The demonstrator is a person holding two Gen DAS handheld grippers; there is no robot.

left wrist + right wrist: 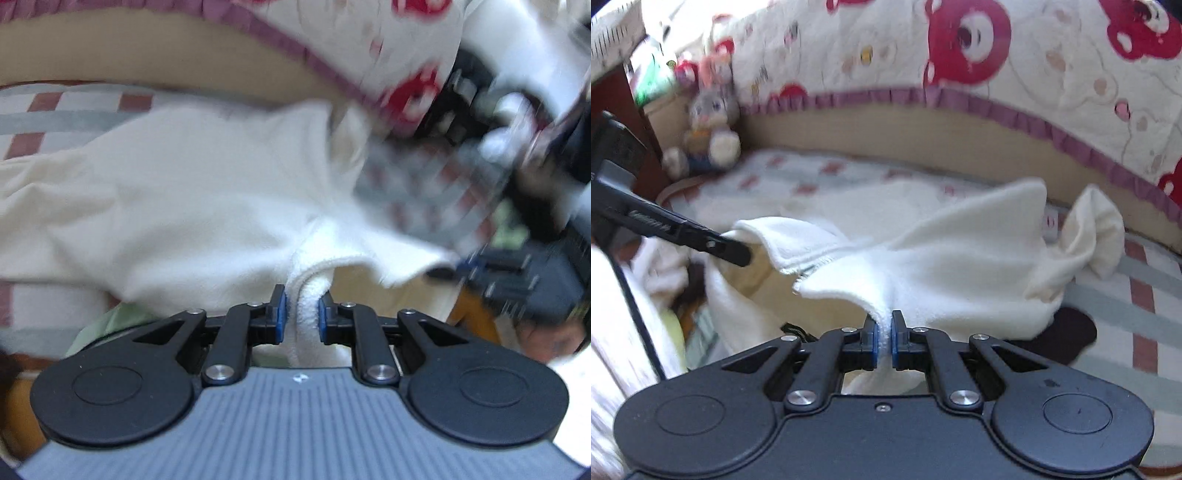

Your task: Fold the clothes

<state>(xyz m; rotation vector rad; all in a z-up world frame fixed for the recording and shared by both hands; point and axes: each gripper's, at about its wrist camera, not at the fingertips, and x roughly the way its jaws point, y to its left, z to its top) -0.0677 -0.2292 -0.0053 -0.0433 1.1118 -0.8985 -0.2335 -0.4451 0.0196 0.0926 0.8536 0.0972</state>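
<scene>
A white fleece garment [192, 206] hangs lifted above a checked bed sheet [44, 122]. My left gripper [302, 310] is shut on a thick bunched fold of its edge. In the right wrist view the same white garment [960, 266] spreads ahead, one sleeve [1097, 232] sticking up at the right. My right gripper [884, 339] is shut on a thin pinch of the cloth. The left gripper's fingers [727, 247] show at the left of that view, clamped on the garment's hem. The right gripper [517, 280] appears blurred at the right edge of the left wrist view.
A bear-print quilt with a purple frill [960, 99] drapes over the beige headboard [923, 136] behind the bed. A plush rabbit [709, 125] sits in the far left corner. A dark item [1071, 332] lies on the striped sheet [1145, 295] under the garment.
</scene>
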